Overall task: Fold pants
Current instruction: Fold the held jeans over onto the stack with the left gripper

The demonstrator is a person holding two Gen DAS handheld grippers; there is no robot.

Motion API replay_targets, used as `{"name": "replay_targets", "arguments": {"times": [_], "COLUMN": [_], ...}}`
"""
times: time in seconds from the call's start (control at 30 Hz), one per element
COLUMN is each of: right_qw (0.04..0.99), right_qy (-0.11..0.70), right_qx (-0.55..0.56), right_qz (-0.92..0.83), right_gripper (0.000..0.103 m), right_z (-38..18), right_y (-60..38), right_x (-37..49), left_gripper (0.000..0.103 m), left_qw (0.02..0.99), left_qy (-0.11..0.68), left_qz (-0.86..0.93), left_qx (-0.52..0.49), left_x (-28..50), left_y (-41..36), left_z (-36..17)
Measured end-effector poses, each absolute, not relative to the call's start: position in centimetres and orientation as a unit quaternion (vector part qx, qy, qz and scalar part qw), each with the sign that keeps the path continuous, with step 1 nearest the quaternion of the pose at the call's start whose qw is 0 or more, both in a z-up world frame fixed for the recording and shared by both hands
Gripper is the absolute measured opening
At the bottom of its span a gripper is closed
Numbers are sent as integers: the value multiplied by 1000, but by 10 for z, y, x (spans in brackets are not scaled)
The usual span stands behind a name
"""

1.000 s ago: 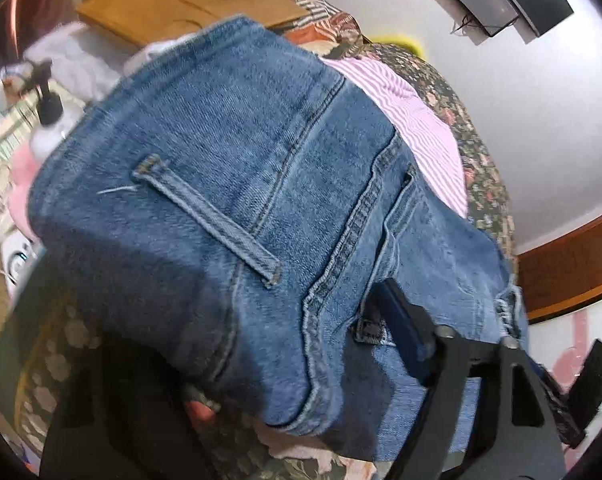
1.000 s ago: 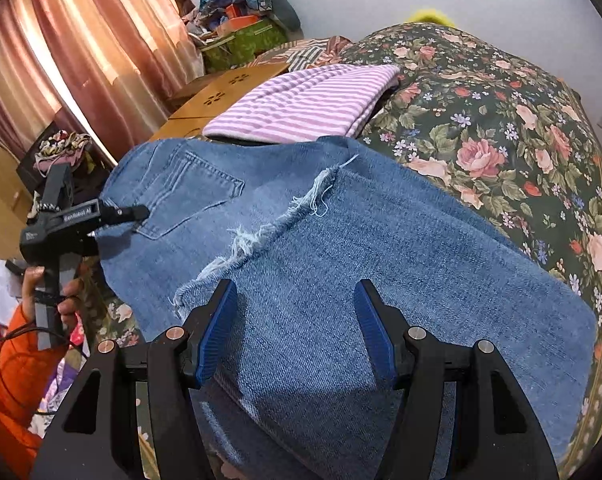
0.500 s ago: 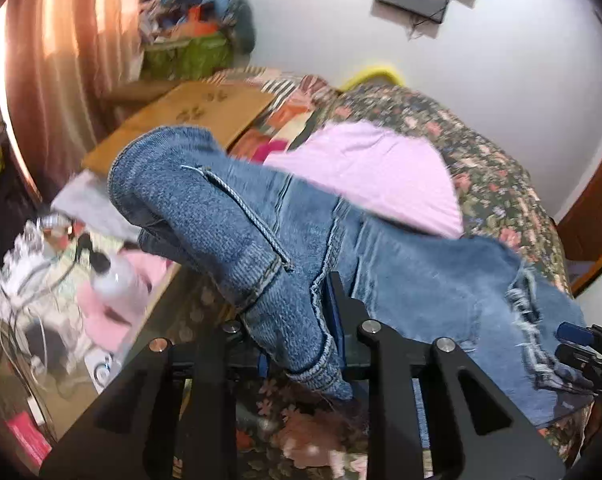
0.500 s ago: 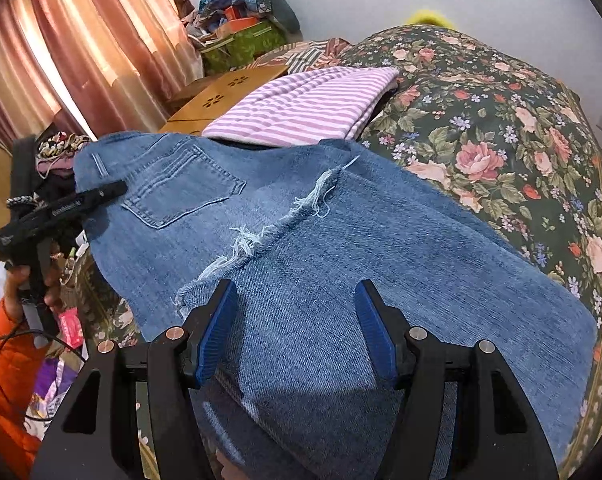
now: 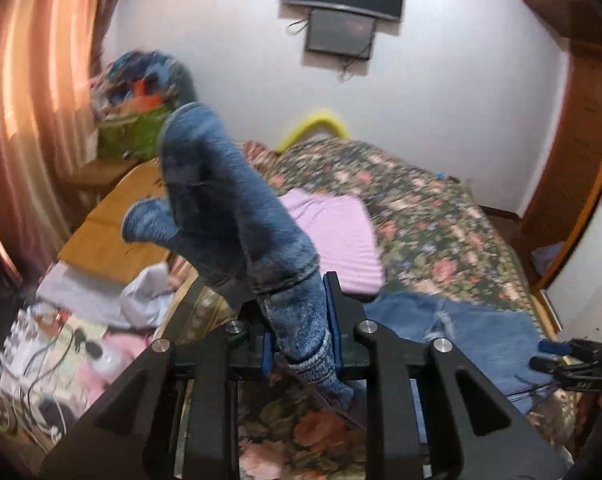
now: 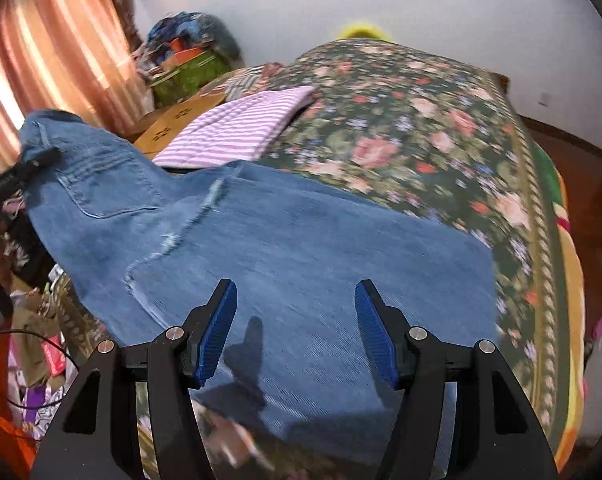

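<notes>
Your left gripper (image 5: 299, 334) has its fingers clamped on the waistband end of the faded blue denim pants (image 6: 285, 248), lifted clear of the floral-covered bed (image 6: 441, 120). Your right gripper (image 6: 297, 332) hovers with fingers spread wide over the leg section lying flat along the bed's near edge, gripping nothing. Carry the waist over toward the hem in one smooth arc, and I'd pin the flat leg so it doesn't drag.

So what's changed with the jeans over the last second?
The left gripper, shut on the jeans at the waistband, has lifted that end up off the floral bedspread. The right gripper stays open above the legs; the striped cloth hasn't moved.
</notes>
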State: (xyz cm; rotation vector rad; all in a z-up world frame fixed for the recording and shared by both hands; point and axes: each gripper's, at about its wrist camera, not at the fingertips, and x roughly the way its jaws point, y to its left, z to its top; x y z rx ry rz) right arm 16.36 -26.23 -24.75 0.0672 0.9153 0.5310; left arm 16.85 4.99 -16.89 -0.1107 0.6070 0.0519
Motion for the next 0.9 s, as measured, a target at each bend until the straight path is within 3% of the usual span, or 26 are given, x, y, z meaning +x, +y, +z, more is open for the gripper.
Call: {"name": "replay_targets", "arguments": {"times": [0.43, 0.9], "right_qw": [859, 870], "right_qy": [449, 439], "right_qx": [38, 57], "right_qz": [242, 217], "right_gripper": [61, 62], "right_z": [-277, -268], "right_y": [-277, -316], "right_x": [153, 137], "left_gripper": [21, 16], "left_qw": [958, 919], "left_qy": [265, 331], "left_qz": [-110, -215], "left_qx": [-4, 6], "left_x": [176, 210], "left_y": [-49, -133], "left_z": [-135, -159]}}
